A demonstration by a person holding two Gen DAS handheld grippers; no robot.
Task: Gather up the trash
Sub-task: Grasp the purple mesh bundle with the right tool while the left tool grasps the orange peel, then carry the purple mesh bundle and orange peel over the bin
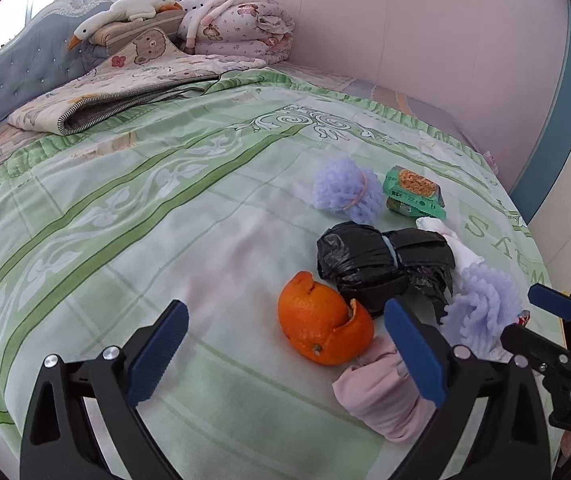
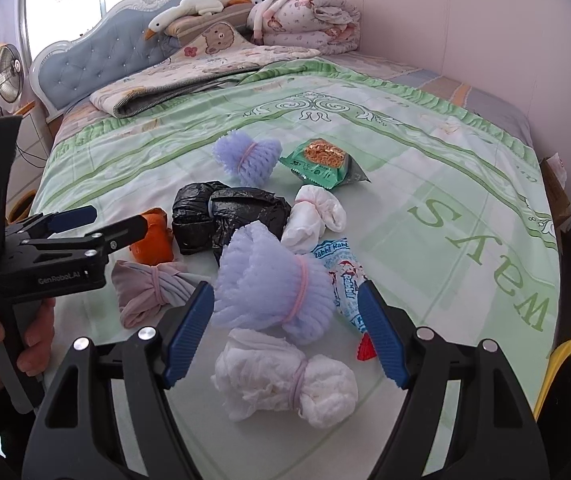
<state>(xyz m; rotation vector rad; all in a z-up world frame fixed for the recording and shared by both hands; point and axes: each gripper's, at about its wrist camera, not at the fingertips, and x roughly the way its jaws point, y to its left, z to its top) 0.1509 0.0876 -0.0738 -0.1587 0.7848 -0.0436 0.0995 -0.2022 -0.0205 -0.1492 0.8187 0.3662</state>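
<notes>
Right now my right gripper (image 2: 285, 336) is wide open and holds nothing. The white tissue bundle (image 2: 285, 384) lies low in the middle of the right view, just below the blue fingers (image 2: 189, 332). A purple foam net (image 2: 269, 280) tied with a pink band sits right behind it, touching it or nearly so.

My left gripper (image 1: 285, 360) is open and empty too. In the left view the orange peel (image 1: 321, 320) sits in the middle, a bit right, between its fingers and a little ahead. The black plastic bag (image 1: 381, 260) is just behind the peel, and a pink cloth bundle (image 1: 381, 396) is under the right finger.

More trash lies higher up on the green bedspread (image 2: 425, 208): a green snack wrapper (image 2: 321, 164), another purple net (image 2: 245, 156), a small white bundle (image 2: 313, 220) and a blue candy wrapper (image 2: 345, 280).

I think the tissue bundle is the easy first pick. I should come down with one finger on each side, near the tied middle, and keep off the purple net. It looks soft, so I would squeeze gently but firmly. I cannot tell for sure where the bin is; a yellow rim (image 2: 569, 352) shows at lower right.
</notes>
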